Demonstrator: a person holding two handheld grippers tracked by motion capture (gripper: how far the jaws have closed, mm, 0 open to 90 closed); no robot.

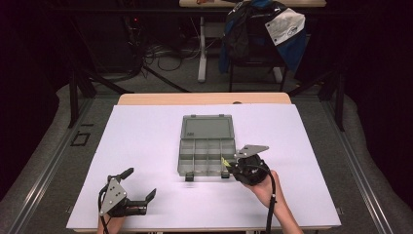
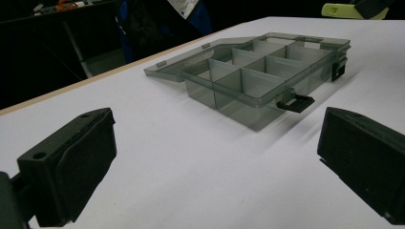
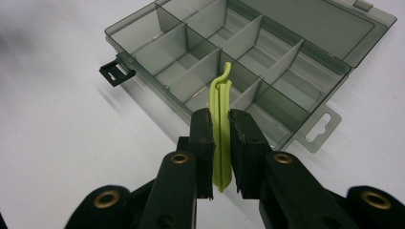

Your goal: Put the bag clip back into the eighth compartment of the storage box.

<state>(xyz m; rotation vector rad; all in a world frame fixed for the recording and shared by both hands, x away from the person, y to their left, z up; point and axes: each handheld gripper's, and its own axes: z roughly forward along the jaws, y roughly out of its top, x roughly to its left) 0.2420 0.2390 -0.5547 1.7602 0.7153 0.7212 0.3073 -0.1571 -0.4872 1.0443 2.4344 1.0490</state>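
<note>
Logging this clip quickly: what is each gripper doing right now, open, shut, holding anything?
Left gripper: open, nothing between its jaws, resting on the table.
Right gripper: shut on the yellow-green plastic piece, above the open organizer box.

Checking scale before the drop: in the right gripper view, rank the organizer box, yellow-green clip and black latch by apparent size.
1. Organizer box, clearly largest.
2. Yellow-green clip, though nearness to the camera enlarges it.
3. Black latch, smallest.

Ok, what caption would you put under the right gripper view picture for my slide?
The right tool pinches a yellow-green plastic strip above the open grey compartment box.
</note>
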